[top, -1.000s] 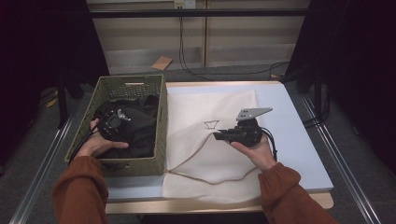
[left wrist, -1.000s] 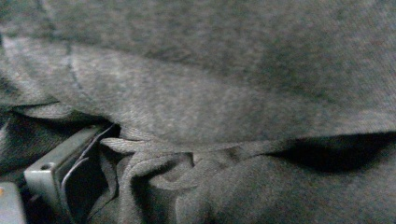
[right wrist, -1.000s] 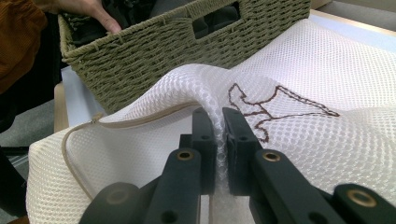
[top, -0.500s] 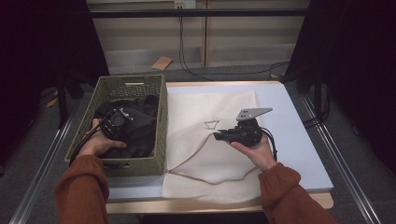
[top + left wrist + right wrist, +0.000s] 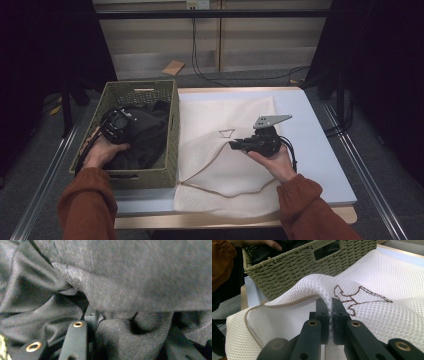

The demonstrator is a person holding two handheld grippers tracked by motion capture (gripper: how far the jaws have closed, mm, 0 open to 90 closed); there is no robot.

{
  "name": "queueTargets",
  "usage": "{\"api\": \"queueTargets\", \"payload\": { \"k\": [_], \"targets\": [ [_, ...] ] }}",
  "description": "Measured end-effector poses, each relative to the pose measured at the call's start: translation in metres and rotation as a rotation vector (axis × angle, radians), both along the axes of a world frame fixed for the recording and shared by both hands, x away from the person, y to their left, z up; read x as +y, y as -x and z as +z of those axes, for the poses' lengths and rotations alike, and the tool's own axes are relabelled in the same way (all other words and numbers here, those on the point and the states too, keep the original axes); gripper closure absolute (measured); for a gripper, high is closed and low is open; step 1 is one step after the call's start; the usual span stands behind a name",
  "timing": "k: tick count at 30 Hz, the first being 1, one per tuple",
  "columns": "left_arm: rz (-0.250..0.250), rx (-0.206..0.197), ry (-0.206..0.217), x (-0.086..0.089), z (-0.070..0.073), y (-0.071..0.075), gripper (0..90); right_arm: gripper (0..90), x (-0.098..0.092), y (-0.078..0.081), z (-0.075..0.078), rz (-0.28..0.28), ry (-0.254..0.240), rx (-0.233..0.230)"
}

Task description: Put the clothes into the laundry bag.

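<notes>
A woven green basket point(image 5: 174, 131) point(image 5: 312, 265) stands on the table's left and holds dark cloth point(image 5: 147, 137) point(image 5: 140, 277). My left gripper point(image 5: 127, 131) point(image 5: 125, 327) is pushed down into that cloth. Its jaws have just been closing, and a bunched fold is caught between them. A white mesh bag point(image 5: 220, 117) point(image 5: 387, 277) with a brown stitched mark point(image 5: 226, 133) point(image 5: 359, 296) lies flat beside the basket. My right gripper point(image 5: 231, 146) point(image 5: 330, 303) is shut on a raised fold of the mesh, lifting it slightly off the table.
The bag's beige edge cord point(image 5: 225, 192) point(image 5: 287, 302) curves along its near side. Bare pale-blue table point(image 5: 312, 135) lies right of the bag. Behind the table, cables and a cardboard scrap point(image 5: 173, 67) lie on the floor. Metal rails run along both table sides.
My left gripper has settled a little deeper into the dark cloth in the basket. The right gripper and the pinched mesh fold have stayed where they were.
</notes>
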State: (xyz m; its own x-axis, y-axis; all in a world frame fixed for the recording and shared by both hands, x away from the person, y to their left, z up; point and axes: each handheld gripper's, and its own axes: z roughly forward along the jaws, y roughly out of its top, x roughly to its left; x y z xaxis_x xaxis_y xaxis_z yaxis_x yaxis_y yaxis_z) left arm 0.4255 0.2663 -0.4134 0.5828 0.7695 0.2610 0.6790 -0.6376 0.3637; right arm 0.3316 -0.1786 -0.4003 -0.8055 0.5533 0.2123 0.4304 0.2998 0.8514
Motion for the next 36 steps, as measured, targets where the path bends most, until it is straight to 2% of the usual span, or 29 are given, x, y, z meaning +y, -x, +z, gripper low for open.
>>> {"api": "queueTargets", "payload": {
  "k": [2, 4, 11, 17, 18, 20, 22, 23, 25, 28, 30, 36],
  "targets": [
    [0.009, -0.024, 0.048, 0.004, 0.003, 0.001, 62.7, 86.4, 0.0, 0.0, 0.0, -0.001, -0.002, 0.002],
    [0.009, -0.047, 0.067, 0.007, 0.008, 0.003, 63.3, 86.7, 0.0, -0.001, 0.0, 0.0, -0.001, 0.001],
    [0.036, -0.126, 0.178, 0.016, 0.022, 0.012, 64.0, 87.8, -0.001, 0.0, 0.002, -0.02, 0.002, -0.018],
    [0.067, -0.218, 0.261, 0.025, 0.034, 0.021, 64.5, 87.8, -0.002, 0.0, 0.002, -0.024, -0.002, -0.019],
    [0.068, -0.23, 0.291, 0.027, 0.037, 0.022, 64.6, 87.8, -0.002, 0.0, 0.002, -0.024, -0.002, -0.019],
    [0.077, -0.273, 0.313, 0.028, 0.04, 0.027, 64.7, 87.9, -0.002, 0.0, 0.002, -0.021, 0.0, -0.022],
    [0.078, -0.299, 0.336, 0.03, 0.041, 0.03, 64.9, 88.0, -0.002, 0.0, 0.002, -0.018, 0.0, -0.024],
    [0.074, -0.299, 0.34, 0.03, 0.042, 0.031, 64.9, 88.0, -0.002, 0.0, 0.002, -0.021, 0.001, -0.024],
    [0.079, -0.329, 0.354, 0.031, 0.044, 0.034, 64.9, 87.9, -0.002, 0.0, 0.002, -0.021, 0.0, -0.024],
    [0.082, -0.366, 0.424, 0.035, 0.047, 0.038, 65.1, 88.0, -0.003, 0.0, 0.002, -0.021, 0.0, -0.024],
    [0.089, -0.392, 0.45, 0.037, 0.05, 0.04, 65.1, 87.9, -0.003, 0.0, 0.003, -0.021, -0.001, -0.025],
    [0.087, -0.45, 0.497, 0.042, 0.056, 0.049, 65.2, 87.9, -0.003, 0.0, 0.003, -0.019, -0.004, -0.024]
  ]
}}
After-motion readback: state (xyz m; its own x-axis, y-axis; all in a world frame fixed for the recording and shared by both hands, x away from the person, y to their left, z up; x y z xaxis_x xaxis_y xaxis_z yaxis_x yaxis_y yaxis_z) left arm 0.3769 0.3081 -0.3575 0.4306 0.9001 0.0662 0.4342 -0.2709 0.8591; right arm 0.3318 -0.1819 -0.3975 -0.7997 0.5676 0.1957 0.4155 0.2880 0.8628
